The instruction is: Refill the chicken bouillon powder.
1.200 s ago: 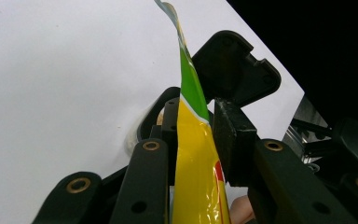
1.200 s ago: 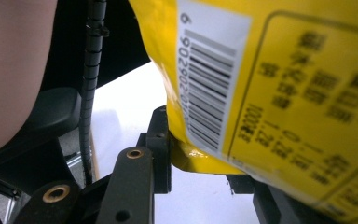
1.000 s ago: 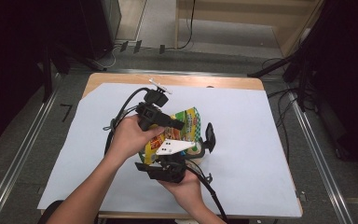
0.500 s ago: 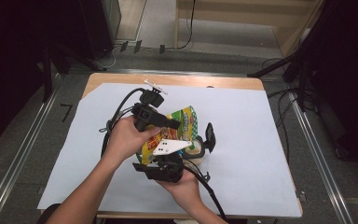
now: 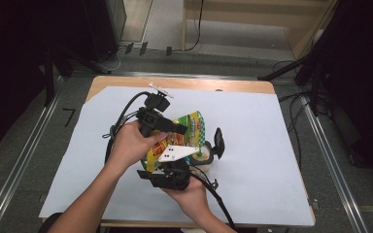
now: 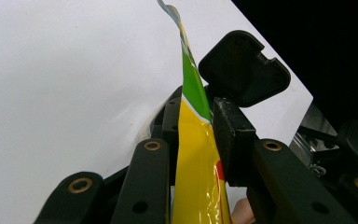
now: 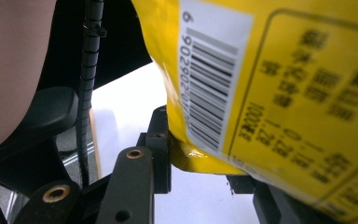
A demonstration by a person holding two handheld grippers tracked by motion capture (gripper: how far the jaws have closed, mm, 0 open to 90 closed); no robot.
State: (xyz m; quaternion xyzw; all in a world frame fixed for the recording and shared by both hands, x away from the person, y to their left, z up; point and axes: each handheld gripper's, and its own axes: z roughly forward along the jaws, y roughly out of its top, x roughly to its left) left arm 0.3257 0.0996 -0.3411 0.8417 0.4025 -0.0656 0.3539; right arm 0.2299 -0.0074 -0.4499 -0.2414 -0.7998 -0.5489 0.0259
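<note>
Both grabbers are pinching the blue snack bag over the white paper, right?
Almost. The snack bag is yellow and green, not blue; the left gripper view shows that best. The rest holds: the left gripper and the right gripper each pinch it, over the white paper.

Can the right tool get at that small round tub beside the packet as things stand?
Probably not yet: the right tool is shut on the yellow packet, which the left tool also clamps. The tub sits close by, uncovered.
</note>
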